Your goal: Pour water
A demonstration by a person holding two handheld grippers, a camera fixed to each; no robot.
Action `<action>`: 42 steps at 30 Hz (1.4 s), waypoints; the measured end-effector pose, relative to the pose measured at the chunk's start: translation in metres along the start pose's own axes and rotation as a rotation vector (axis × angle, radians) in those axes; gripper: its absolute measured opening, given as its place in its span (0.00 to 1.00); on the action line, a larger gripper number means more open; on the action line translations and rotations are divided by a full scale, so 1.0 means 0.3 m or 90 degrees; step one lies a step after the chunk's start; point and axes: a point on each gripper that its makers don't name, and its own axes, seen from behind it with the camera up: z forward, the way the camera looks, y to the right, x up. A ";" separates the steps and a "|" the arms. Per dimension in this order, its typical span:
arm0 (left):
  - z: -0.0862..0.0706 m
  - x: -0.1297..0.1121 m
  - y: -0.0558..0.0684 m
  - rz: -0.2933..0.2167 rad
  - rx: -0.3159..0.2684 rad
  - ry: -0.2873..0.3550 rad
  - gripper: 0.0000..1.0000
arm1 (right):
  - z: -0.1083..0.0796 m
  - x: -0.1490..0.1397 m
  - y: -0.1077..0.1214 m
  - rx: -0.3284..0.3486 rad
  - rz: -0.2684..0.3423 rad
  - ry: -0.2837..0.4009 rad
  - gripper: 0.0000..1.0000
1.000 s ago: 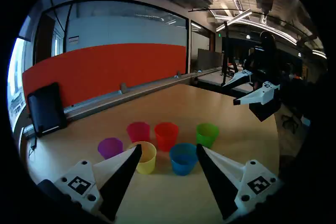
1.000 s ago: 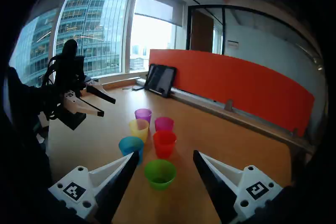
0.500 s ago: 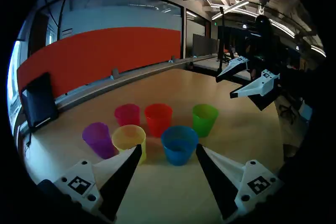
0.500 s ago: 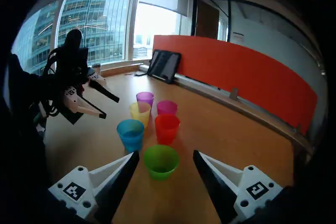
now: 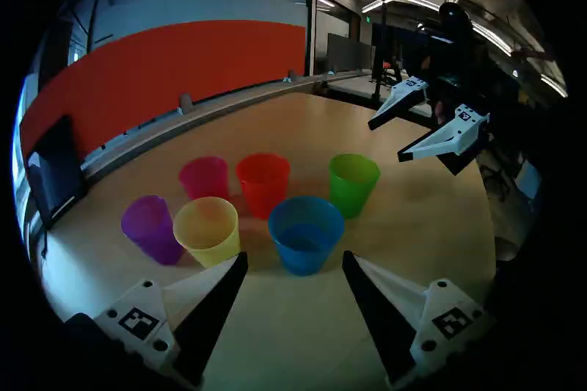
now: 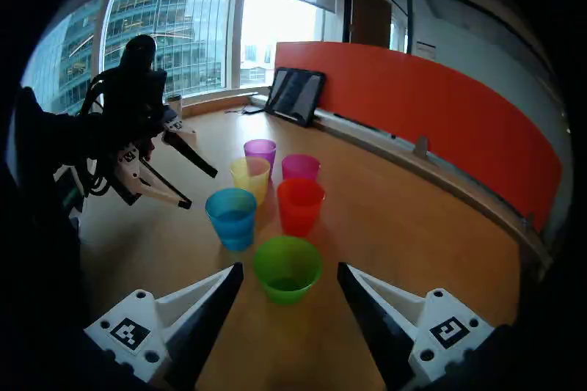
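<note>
Blue cup (image 5: pixel 305 233): stands upright on wooden table (image 5: pixel 411 229), just beyond left gripper (image 5: pixel 293 255), fingers spread wide, gripping nothing. Green cup (image 6: pixel 287 270): sits upright just beyond right gripper (image 6: pixel 290 267), equally spread and empty. Farther back: yellow cup (image 5: pixel 207 229), purple cup (image 5: pixel 149 226), red cup (image 5: pixel 263 182) and pink cup (image 5: pixel 204 177) clustered close, then orange partition (image 5: pixel 161 68) past table edge.
</note>
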 end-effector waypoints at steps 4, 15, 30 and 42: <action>0.020 -0.009 0.003 0.007 -0.006 -0.013 0.96 | 0.017 -0.015 -0.006 0.008 -0.003 -0.014 1.00; 0.081 -0.027 0.008 0.011 -0.017 -0.041 0.96 | 0.066 -0.069 -0.018 0.027 -0.013 -0.056 1.00; 0.154 -0.026 0.022 0.010 -0.038 -0.057 0.96 | 0.150 -0.107 -0.017 0.043 -0.025 -0.092 1.00; 0.202 -0.026 0.021 0.012 -0.042 -0.068 0.96 | 0.200 -0.124 -0.010 0.047 -0.026 -0.110 1.00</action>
